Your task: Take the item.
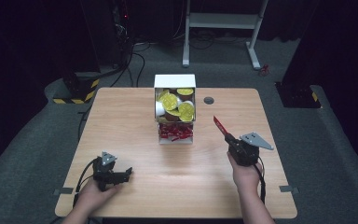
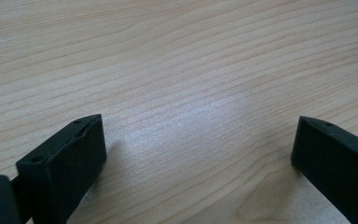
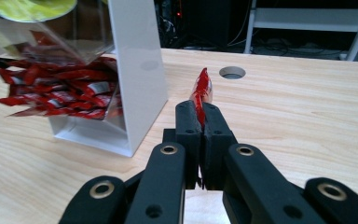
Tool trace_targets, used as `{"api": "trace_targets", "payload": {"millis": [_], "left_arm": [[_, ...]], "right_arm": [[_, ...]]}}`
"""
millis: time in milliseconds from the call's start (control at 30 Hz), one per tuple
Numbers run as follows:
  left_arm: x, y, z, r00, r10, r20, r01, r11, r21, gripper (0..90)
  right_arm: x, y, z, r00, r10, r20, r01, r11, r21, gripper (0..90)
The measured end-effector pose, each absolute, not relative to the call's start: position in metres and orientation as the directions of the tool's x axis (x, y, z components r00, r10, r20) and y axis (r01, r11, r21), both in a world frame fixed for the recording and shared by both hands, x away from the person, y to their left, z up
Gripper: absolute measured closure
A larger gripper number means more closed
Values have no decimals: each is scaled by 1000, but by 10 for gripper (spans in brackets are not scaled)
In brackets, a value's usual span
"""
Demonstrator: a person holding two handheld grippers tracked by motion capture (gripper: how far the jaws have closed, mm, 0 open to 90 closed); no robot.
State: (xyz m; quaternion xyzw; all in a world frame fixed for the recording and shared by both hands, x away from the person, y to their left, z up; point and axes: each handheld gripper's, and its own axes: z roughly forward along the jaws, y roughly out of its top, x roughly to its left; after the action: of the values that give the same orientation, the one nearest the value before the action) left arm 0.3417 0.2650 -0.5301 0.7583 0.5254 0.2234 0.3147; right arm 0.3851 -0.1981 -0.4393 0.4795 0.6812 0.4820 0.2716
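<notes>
Right gripper (image 3: 200, 116) pinches a red sachet (image 3: 202, 88) beside the white dispenser (image 1: 175, 109); left gripper (image 2: 198, 154) rests spread near the table's (image 1: 135, 168) front-left corner.

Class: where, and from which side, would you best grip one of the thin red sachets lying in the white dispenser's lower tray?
Grip a thin red sachet by its protruding end, coming level from the white dispenser's open front; the ends point outward there, and a clear bin covers the top.

My left gripper (image 1: 119, 176): lower left of high view, low over the tabletop, jaws wide apart, nothing between | my right gripper (image 1: 227, 136): right of centre, jaws pressed together, pointing up-left | both forearms enter from bottom edge
</notes>
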Motion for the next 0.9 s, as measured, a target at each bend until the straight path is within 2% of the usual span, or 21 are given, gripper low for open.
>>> {"api": "trace_targets", "payload": {"millis": [467, 900], "left_arm": [[342, 265, -530, 350, 937, 13, 655, -255, 711, 35], [342, 265, -530, 348, 937, 7, 656, -249, 712, 35]], "right_arm": [[417, -194, -443, -351, 934, 70, 413, 87, 907, 882], [443, -197, -466, -291, 956, 45, 473, 103, 875, 882]]}}
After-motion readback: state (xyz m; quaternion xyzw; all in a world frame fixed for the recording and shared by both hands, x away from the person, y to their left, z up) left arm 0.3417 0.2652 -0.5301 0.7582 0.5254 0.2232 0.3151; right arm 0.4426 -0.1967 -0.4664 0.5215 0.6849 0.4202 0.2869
